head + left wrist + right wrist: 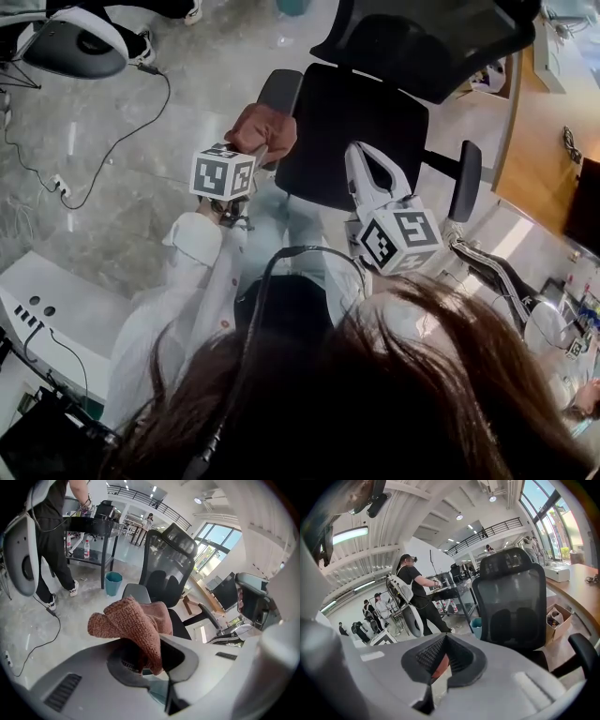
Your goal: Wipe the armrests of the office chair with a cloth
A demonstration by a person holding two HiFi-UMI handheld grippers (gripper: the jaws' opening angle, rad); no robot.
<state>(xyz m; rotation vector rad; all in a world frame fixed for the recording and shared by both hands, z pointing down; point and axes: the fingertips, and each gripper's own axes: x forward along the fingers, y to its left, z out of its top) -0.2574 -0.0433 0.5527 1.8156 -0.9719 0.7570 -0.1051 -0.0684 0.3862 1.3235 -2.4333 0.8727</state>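
A black office chair (352, 131) stands in front of me, its mesh back (513, 602) upright. My left gripper (255, 152) is shut on a reddish-brown cloth (264, 129), which hangs bunched just beside the near end of the chair's grey left armrest (278, 90). In the left gripper view the cloth (136, 620) folds out over the jaws, with the left armrest (136, 592) behind it. Over the seat's front edge, my right gripper (360, 157) is shut on nothing. The right armrest (465, 180) is to its right, untouched.
A wooden desk (539, 141) runs along the right of the chair. A white rounded machine (75, 42) and a floor cable (122, 141) lie to the left. A white cabinet (47, 309) is near left. A person in black (415, 592) and a teal bin (113, 583) are beyond the chair.
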